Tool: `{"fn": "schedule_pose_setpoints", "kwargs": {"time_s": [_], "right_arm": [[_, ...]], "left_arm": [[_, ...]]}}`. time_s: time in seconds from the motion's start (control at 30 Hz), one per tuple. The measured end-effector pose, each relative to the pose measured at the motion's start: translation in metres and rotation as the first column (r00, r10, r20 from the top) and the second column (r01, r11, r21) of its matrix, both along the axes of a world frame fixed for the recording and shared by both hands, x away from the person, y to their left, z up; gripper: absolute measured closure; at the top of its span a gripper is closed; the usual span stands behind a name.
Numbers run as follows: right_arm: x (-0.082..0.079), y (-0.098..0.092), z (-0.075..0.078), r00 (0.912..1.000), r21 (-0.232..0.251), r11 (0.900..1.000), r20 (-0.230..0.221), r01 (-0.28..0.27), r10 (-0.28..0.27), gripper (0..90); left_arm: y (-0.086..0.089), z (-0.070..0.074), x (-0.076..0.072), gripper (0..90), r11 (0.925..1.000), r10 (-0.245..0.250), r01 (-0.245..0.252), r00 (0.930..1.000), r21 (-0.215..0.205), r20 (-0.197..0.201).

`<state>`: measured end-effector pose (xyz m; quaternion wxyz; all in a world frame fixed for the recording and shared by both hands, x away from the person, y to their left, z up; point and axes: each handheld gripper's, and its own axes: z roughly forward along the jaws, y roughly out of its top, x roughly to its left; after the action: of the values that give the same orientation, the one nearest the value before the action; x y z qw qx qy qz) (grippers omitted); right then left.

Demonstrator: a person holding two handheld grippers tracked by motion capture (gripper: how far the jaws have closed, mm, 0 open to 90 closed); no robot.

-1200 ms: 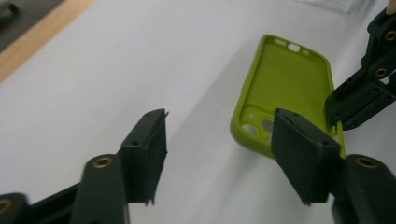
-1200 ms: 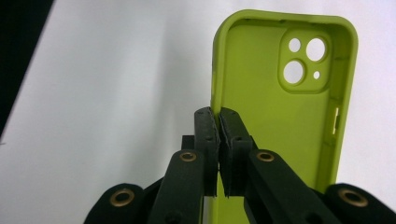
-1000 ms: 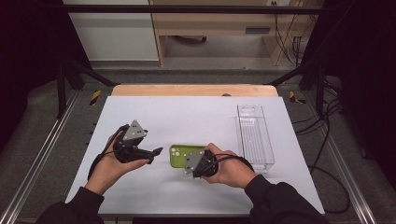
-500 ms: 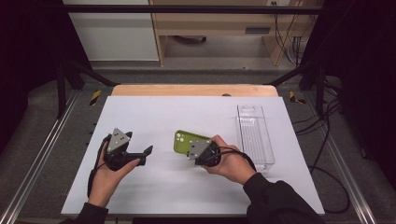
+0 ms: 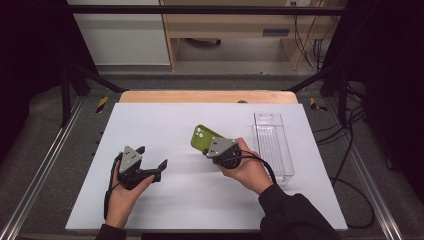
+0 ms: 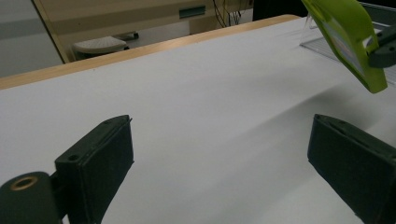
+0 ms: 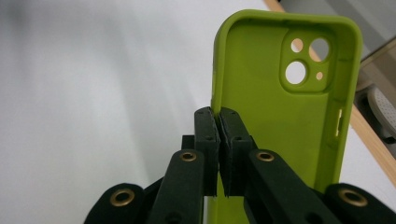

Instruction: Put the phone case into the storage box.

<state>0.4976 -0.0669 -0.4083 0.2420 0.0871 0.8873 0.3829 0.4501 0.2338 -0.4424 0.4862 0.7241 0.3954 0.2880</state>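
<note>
Lighting: even, diffuse, from overhead. The white tabletop (image 5: 200,125) renders bright in the high view; surroundings at 9 and 3 o'clock fall to near black.

Shadows: soft and faint, a pale band beneath the green phone case (image 5: 204,138) and small dark patches under both hands.

Glare: mild sheen on the clear plastic tray (image 5: 272,145).

Sharpness: high view slightly soft and grainy. In the left gripper view the near jaws are soft and the table washes out toward 10 o'clock. In the right gripper view the phone case (image 7: 289,107) is crisp; the background at 9 o'clock is blurred, overexposed white.
</note>
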Motion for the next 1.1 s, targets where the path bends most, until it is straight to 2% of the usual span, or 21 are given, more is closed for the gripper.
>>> {"fn": "schedule_pose_setpoints", "kwargs": {"time_s": [0.13, 0.27, 0.37, 0.47, 0.57, 0.7, 0.77, 0.9, 1.07, 1.1], "right_arm": [[0.005, -0.004, 0.005, 0.9987, 0.079, 0.996, 0.006, 0.051, -0.051, 87.5], [0.01, -0.008, 0.008, 0.9932, 0.147, 0.982, -0.001, 0.115, -0.116, 87.5], [0.014, -0.01, 0.01, 0.9887, 0.184, 0.972, 0.0, 0.147, -0.15, 87.5], [0.016, -0.013, 0.014, 0.9811, 0.222, 0.956, -0.001, 0.189, -0.194, 87.5], [0.019, -0.016, 0.017, 0.973, 0.254, 0.941, -0.006, 0.225, -0.231, 87.6], [0.023, -0.025, 0.023, 0.9624, 0.31, 0.913, -0.022, 0.264, -0.271, 87.7], [0.024, -0.028, 0.025, 0.9596, 0.324, 0.906, -0.02, 0.272, -0.281, 87.7], [0.022, -0.036, 0.033, 0.9549, 0.358, 0.89, -0.016, 0.282, -0.296, 87.9], [0.019, -0.048, 0.043, 0.9426, 0.395, 0.866, -0.003, 0.308, -0.334, 88.1], [0.019, -0.052, 0.046, 0.9391, 0.406, 0.858, -0.003, 0.315, -0.344, 88.2]], "left_arm": [[0.0, -0.002, -0.004, 6.0, 1.0, 0.007, -0.007, 0.9997, -0.001, 0.025], [0.001, -0.005, -0.007, 5.5, 0.9999, 0.015, -0.015, 0.999, 0.001, 0.041], [0.003, -0.007, -0.008, 4.7, 0.9996, 0.02, -0.019, 0.999, -0.02, 0.04], [0.006, -0.008, -0.008, 4.1, 0.9996, 0.017, -0.016, 0.9992, -0.023, 0.037], [0.011, -0.009, -0.011, 3.8, 0.9987, 0.024, -0.022, 0.9986, -0.045, 0.047], [0.019, -0.01, -0.015, 3.6, 0.9957, 0.054, -0.049, 0.9969, -0.078, 0.057], [0.02, -0.01, -0.017, 3.6, 0.996, 0.06, -0.056, 0.996, -0.07, 0.066], [0.022, -0.01, -0.018, 3.6, 0.9954, 0.059, -0.053, 0.9957, -0.08, 0.072], [0.024, -0.013, -0.017, 3.6, 0.994, 0.058, -0.052, 0.9964, -0.096, 0.061], [0.025, -0.013, -0.017, 3.6, 0.9931, 0.06, -0.053, 0.9964, -0.104, 0.06]]}}
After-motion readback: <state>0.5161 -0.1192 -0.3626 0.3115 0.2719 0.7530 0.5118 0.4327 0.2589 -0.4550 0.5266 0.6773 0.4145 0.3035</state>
